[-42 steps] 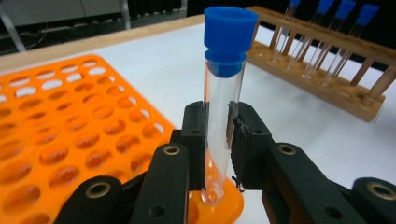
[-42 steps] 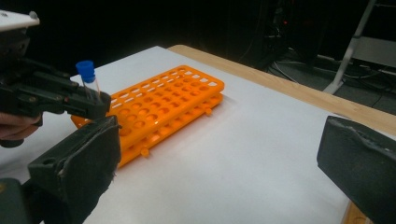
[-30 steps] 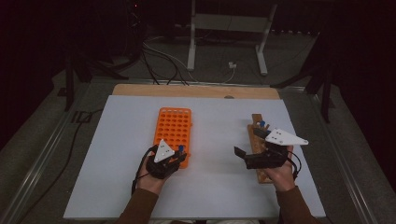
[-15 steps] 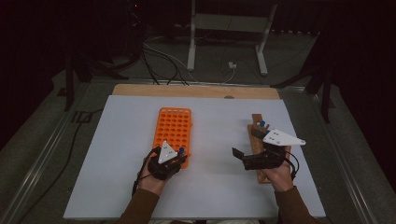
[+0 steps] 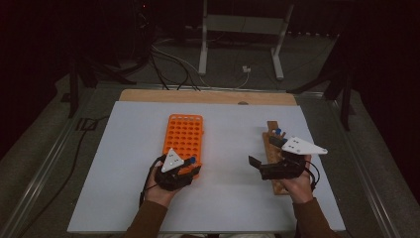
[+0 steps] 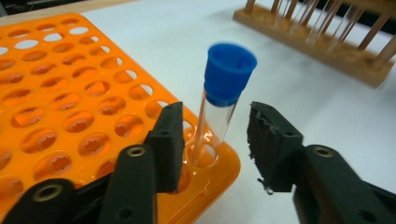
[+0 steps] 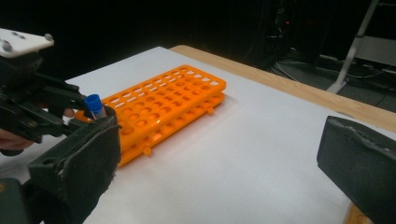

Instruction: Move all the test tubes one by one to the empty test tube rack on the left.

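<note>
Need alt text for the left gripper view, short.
A clear tube with a blue cap stands in a corner hole of the orange rack, between the left gripper's two black jaws, which have just been opening and now stand apart from the glass. Behind, on the white table, is a wooden rack holding more tubes.

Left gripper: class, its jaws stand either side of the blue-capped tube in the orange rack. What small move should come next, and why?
Probably draw the left gripper straight back off the blue-capped tube. Its jaws have just been opening and now stand apart from the glass, while the tube sits upright in a corner hole of the orange rack. A straight retreat should avoid knocking it.
</note>
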{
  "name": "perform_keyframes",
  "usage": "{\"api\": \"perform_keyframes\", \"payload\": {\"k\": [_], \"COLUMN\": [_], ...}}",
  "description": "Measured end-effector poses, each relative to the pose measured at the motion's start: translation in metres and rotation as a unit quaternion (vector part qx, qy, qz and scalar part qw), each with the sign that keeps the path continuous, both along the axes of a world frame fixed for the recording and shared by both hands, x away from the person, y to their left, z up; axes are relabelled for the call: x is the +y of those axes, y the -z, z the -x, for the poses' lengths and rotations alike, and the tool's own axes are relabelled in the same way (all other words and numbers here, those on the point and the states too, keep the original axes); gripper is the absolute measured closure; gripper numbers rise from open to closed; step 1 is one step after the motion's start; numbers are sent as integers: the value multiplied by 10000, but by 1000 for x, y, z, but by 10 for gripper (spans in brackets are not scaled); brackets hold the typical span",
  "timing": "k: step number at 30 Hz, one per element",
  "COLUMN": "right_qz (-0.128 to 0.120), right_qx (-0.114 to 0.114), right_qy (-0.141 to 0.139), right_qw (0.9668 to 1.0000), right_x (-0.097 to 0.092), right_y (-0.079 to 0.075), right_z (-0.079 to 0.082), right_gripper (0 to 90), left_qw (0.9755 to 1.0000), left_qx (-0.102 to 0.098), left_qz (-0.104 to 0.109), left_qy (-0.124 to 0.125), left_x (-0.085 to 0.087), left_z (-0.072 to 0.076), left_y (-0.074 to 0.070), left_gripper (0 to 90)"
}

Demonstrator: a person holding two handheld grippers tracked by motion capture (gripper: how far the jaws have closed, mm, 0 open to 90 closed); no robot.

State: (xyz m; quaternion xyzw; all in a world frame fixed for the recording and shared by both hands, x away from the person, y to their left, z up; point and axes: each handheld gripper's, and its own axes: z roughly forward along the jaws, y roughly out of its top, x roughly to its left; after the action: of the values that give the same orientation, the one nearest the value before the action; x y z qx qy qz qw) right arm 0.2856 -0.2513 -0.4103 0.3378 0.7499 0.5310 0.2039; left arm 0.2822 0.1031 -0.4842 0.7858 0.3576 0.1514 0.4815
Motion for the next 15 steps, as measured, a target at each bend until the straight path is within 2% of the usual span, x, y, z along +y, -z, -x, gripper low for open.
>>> {"api": "perform_keyframes", "payload": {"k": [3,6,10,11,12,15], "right_qz": [-9,-32,-57,-55,-55,31], "right_qx": [-6,-11,-1,-6,-6,-69], "right_qy": [45,113,209,277,277,425], "right_qw": [10000,9999,9998,9996,9996,9991], "right_x": [-2,-6,-13,-17,-17,-22], "right_y": [-1,-2,-3,-4,-4,-6], "right_z": [0,-1,-2,-3,-3,-3], "right_gripper": [0,0,0,0,0,0], "left_qw": [9997,9988,9973,9968,9959,9933], "left_qx": [-129,-144,-349,-396,-444,-505], "left_qz": [170,404,472,477,470,464], "left_qy": [-129,-224,-431,-506,-626,-934], "left_x": [8,18,32,35,39,52], "left_z": [3,5,10,11,12,14], "left_y": [-5,-11,-18,-19,-20,-23], "left_gripper": [515,455,338,261,261,141]}}
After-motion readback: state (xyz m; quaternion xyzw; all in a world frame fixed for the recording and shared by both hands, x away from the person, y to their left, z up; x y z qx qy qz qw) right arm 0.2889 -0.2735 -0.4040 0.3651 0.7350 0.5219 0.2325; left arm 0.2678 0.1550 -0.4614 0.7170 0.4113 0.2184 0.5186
